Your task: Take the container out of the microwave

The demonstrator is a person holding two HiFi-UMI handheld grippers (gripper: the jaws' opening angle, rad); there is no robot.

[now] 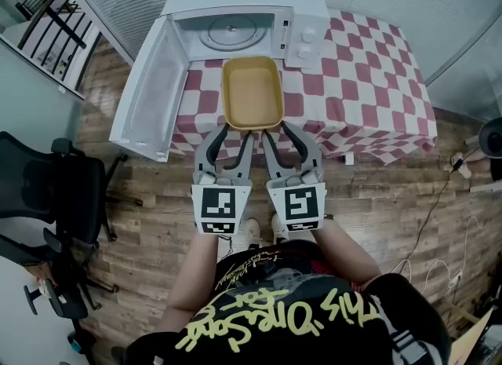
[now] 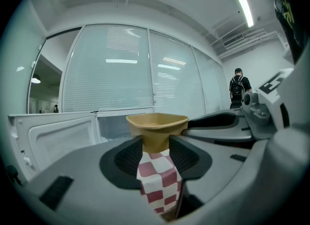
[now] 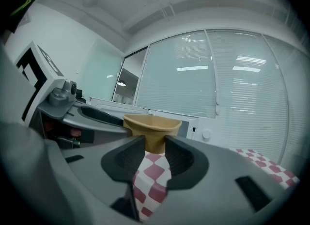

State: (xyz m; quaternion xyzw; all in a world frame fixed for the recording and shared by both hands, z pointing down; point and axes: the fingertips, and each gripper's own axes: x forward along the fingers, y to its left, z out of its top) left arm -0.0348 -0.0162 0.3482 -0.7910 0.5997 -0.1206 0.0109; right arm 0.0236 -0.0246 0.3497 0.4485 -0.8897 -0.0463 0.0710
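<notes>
A tan rectangular container [image 1: 252, 93] is out of the open microwave [image 1: 307, 35], over the red-and-white checked table [image 1: 369, 81] just in front of its cavity. My left gripper [image 1: 235, 129] is shut across the container's near left corner, and my right gripper [image 1: 286, 129] across its near right corner. In the left gripper view the container [image 2: 157, 122] fills the gap at the tips of the left gripper [image 2: 156, 144]. The right gripper view shows the same for the container [image 3: 152, 122] and the right gripper [image 3: 155, 144]. Whether its base rests on the cloth is hidden.
The microwave's door [image 1: 149, 89] hangs open to the left, past the table's edge. A black office chair [image 1: 47, 198] stands on the wood floor at the left. Cables lie on the floor at the right. A person [image 2: 238, 88] stands far off behind glass.
</notes>
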